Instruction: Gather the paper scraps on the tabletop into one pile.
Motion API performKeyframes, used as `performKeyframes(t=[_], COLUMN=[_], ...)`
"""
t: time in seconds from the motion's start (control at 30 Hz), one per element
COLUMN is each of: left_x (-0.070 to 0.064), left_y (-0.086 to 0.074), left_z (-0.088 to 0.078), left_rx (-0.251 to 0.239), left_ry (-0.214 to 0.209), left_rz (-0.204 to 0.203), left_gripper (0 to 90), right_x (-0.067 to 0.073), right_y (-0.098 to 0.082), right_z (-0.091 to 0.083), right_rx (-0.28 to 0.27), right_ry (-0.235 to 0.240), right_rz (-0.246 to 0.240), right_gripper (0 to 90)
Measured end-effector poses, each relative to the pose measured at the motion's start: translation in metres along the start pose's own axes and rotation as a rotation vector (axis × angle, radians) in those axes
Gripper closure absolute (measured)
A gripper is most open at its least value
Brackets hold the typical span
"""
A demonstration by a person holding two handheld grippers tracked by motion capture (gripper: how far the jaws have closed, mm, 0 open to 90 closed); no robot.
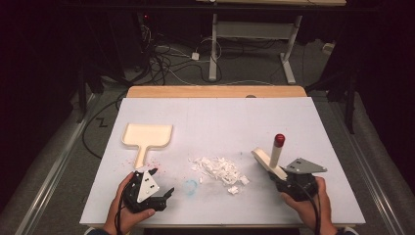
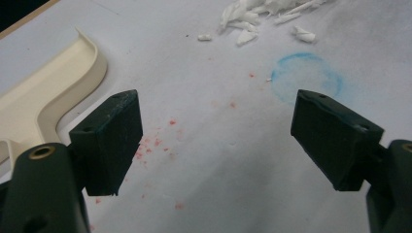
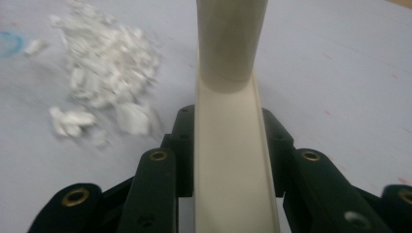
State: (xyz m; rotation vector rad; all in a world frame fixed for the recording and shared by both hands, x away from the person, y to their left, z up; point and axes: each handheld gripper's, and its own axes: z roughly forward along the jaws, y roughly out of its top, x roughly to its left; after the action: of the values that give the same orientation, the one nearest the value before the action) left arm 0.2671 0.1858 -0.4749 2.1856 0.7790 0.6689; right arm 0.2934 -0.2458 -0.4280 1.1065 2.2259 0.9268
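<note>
The right gripper (image 1: 283,177), at the lower right of the high view, has its jaws clamped on the cream body of a hand brush (image 1: 268,164), whose handle with its red tip rises up and away from the hand. In the right gripper view the brush (image 3: 233,160) fills the gap between the two black jaws, pinched from both sides. Held like this, the brush sits just right of the pile of white paper scraps (image 1: 219,170) in the middle of the table (image 1: 220,117), probably so its edge can push the scraps leftward.

The left gripper (image 1: 161,188), at the lower left, holds nothing and its jaws stand wide apart (the left gripper view shows bare table between them). It rests just below the handle of the cream dustpan (image 1: 146,137), which lies flat toward the left, its tray farther up the frame than its handle; it is likely placed to take that handle.

Between dustpan and pile lie faint red specks (image 2: 158,141) and a blue ring stain (image 1: 190,185), flat marks that block nothing. The path from scraps to dustpan looks open.
</note>
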Motion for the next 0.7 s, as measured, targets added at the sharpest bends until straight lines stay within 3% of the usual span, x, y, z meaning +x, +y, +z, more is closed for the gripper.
performKeyframes(t=[0.2, 0.37, 0.53, 0.7], left_x=[0.000, 0.000, 0.000, 0.000], left_y=[0.001, 0.001, 0.000, 0.001], left_z=[0.001, 0.000, 0.001, 0.002], left_rx=[0.000, 0.001, 0.004, 0.010], left_ry=[-0.004, 0.003, 0.004, 0.003], left_rz=[0.007, 0.006, 0.000, 0.007], left_gripper=[17.8, 18.7, 18.7, 18.7], right_x=[0.022, 0.040, 0.030, 0.012], right_y=[0.024, 0.044, 0.056, 0.050], right_z=[0.024, 0.042, 0.027, 0.015], right_rx=[-0.039, -0.068, -0.139, -0.148], right_ry=[0.086, 0.106, 0.123, 0.148], right_rz=[0.030, -0.027, -0.024, 0.022], right_gripper=[68.0, 68.0, 68.0, 67.9])
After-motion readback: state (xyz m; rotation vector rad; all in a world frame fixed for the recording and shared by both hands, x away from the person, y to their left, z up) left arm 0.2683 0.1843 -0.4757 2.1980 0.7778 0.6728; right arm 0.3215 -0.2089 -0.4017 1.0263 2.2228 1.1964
